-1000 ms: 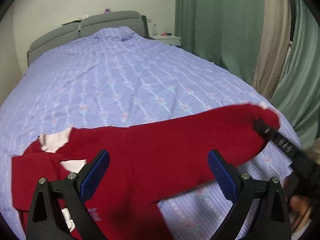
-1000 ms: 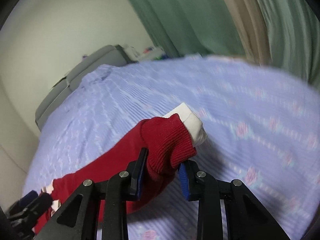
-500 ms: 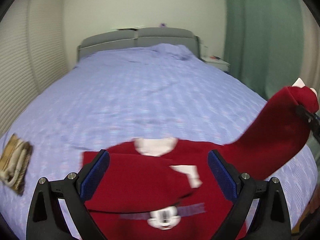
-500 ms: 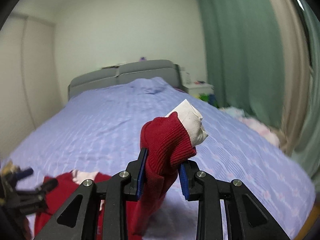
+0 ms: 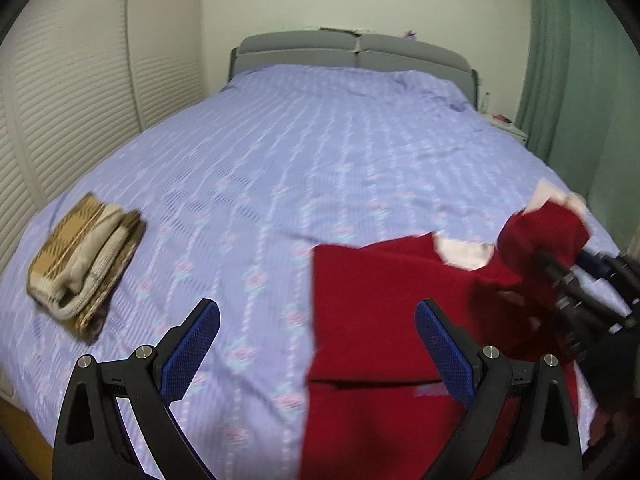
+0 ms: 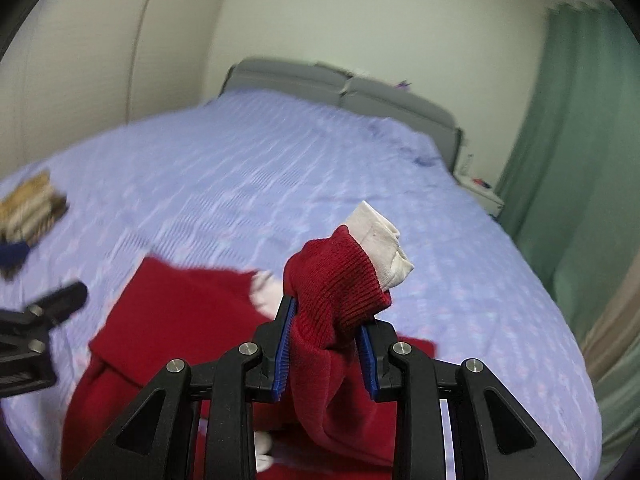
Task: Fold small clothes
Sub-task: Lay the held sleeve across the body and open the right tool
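Note:
A small red sweater (image 5: pixel 384 320) with a white collar lies on the lilac bedspread (image 5: pixel 320 152), its left sleeve folded over the body. My right gripper (image 6: pixel 326 354) is shut on the red sleeve cuff (image 6: pixel 336 284), from which a white inner cuff sticks out, and holds it raised over the sweater's body (image 6: pixel 180 320). The right gripper (image 5: pixel 560 276) also shows at the right of the left wrist view. My left gripper (image 5: pixel 316 344) is open and empty, above the sweater's left edge. It also shows at the left edge of the right wrist view (image 6: pixel 36 324).
A folded tan and cream garment (image 5: pixel 80 260) lies on the bed at the left. A grey headboard (image 5: pixel 352 52) stands at the far end. Green curtains (image 6: pixel 580 160) hang on the right beside a white nightstand (image 5: pixel 508 128). A slatted wall (image 5: pixel 72 92) runs along the left.
My right gripper has carried the sleeve cuff up and leftward over the sweater. My left gripper has swung left, so the sweater now sits at its right and the folded garment has come into view.

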Available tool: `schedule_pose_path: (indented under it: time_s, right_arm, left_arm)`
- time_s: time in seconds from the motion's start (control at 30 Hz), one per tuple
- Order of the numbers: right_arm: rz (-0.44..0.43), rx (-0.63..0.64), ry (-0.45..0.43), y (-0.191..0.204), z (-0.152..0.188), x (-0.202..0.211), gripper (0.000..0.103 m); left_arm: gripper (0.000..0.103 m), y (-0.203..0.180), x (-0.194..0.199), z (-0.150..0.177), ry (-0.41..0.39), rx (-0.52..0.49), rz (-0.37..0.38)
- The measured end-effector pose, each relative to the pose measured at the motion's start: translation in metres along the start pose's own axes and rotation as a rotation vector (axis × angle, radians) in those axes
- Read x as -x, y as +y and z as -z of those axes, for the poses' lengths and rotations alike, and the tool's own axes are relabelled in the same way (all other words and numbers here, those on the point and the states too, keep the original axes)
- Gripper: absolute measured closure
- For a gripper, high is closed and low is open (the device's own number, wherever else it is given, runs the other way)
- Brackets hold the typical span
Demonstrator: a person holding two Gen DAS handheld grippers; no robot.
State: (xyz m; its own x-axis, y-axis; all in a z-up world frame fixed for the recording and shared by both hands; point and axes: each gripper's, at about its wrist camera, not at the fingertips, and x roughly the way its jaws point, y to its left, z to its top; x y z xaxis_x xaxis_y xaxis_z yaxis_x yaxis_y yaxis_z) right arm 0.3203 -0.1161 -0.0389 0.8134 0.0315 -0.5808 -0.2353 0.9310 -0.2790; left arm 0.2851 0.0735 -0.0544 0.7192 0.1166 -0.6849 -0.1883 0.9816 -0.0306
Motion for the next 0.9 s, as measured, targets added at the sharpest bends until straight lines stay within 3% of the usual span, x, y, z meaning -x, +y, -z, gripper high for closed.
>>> schedule_pose_path:
  time_s: [0.17,0.33,0.4,0.43,0.47,0.67,0.77,0.9]
  right_arm:
    - [-0.051,0.084,0.106,0.047,0.017,-0.033,0.073]
    - [-0.100,0.078,0.166,0.062,0.025,-0.050,0.072]
    - [-0.163,0.043,0.170,0.063,0.027,-0.049,0.058]
    - [-0.192,0.028,0.175,0.064,0.026,-0.050,0.040]
    - [-0.216,0.008,0.179,0.063,0.024,-0.050,0.031]
    - [-0.293,-0.023,0.108,0.059,0.030,-0.018,0.030]
    - [-0.293,-0.033,0.045,0.045,0.038,0.012,0.021]
    - [-0.232,-0.091,0.012,0.007,0.063,0.042,0.021]
  left_arm:
    - [0.003,0.027,-0.013,0.011,0.038,0.028,-0.028]
    - [0.003,0.038,-0.017,0.015,0.049,0.043,-0.026]
    - [0.003,0.039,-0.017,0.016,0.054,0.049,-0.020]
    - [0.003,0.039,-0.017,0.016,0.056,0.052,-0.018]
    - [0.003,0.040,-0.016,0.016,0.053,0.053,-0.014]
    - [0.003,0.034,-0.008,0.017,0.027,0.025,0.009]
    - [0.003,0.025,-0.007,0.023,0.025,-0.007,0.059]
    - [0.003,0.006,-0.016,0.032,0.048,-0.039,0.162]
